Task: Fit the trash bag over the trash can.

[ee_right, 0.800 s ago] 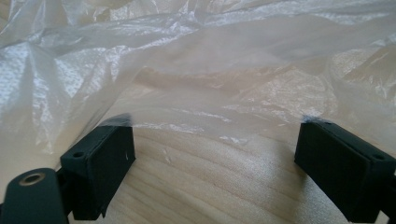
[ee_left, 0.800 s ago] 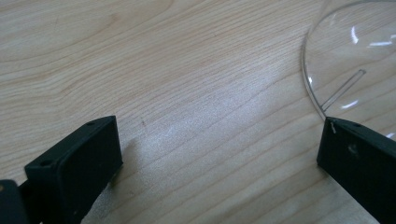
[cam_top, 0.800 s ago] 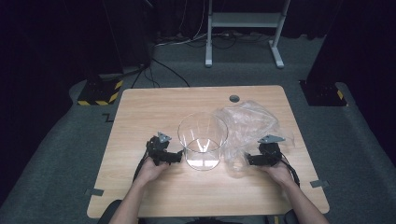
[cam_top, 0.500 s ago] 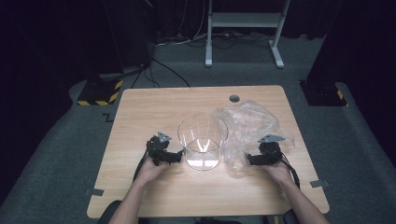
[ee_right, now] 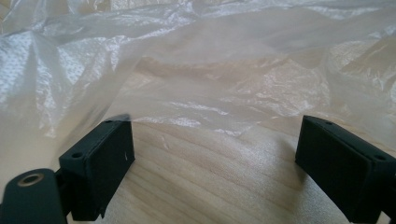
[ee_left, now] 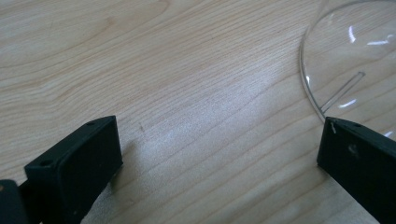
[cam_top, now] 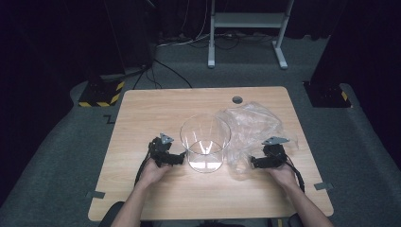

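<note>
Left gripper (cam_top: 181, 159) wide, jar (cam_top: 205, 142) just beside its tip; right gripper (cam_top: 252, 164) wide, bag (cam_top: 253, 127) edge just ahead, nothing held.

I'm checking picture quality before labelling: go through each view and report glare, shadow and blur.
High view: sharp wooden table, dark surroundings, bright glints on the clear container. Left gripper view: near jaws soft, faint shadow beside one, white glare streaks on the container's base. Right gripper view: shiny highlights on the plastic bag, jaws slightly blurred.

The clear container (ee_left: 355, 60) is cut off by the left gripper view's edge.
</note>
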`<action>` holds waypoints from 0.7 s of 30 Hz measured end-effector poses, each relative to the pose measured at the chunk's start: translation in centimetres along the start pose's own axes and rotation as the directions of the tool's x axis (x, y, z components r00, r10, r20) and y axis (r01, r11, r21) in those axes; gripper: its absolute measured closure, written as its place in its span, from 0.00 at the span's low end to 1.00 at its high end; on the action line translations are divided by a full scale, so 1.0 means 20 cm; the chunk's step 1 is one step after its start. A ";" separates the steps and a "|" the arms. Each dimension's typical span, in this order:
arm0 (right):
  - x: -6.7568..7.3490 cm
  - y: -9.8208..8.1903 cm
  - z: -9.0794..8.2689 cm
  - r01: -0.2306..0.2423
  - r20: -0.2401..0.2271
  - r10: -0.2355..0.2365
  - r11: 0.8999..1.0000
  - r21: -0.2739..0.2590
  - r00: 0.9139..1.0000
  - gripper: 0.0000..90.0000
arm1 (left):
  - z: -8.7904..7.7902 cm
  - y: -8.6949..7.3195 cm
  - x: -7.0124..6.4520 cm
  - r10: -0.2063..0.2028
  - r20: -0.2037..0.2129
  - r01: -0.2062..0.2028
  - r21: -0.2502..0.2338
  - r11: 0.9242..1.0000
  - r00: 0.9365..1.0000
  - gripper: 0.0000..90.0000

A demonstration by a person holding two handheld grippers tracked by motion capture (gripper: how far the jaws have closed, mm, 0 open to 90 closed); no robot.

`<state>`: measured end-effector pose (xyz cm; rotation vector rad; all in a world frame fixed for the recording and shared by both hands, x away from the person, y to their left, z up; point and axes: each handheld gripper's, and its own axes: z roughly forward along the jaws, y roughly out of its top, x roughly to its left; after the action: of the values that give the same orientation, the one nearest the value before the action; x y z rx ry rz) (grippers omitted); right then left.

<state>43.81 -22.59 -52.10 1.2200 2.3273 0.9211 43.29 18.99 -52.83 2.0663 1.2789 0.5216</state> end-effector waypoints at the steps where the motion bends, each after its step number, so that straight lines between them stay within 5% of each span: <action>1: 0.00 0.00 0.00 -0.002 0.004 0.002 1.000 0.000 1.000 0.12 | 0.00 0.00 0.00 -0.002 0.000 0.002 -0.004 1.000 1.000 0.00; 13: -0.01 0.00 -0.05 -0.017 -0.020 0.018 0.998 0.059 1.000 0.21 | 0.00 0.00 0.00 0.004 0.001 -0.004 -0.001 1.000 1.000 0.00; 21: -0.04 -0.01 -0.10 -0.034 -0.046 0.035 0.999 0.021 0.998 0.22 | 0.01 0.01 0.01 0.016 0.006 -0.016 0.001 1.000 1.000 0.00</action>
<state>42.95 -24.01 -50.68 1.2641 2.3643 0.9492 43.55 19.04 -52.80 2.0791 1.2609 0.5211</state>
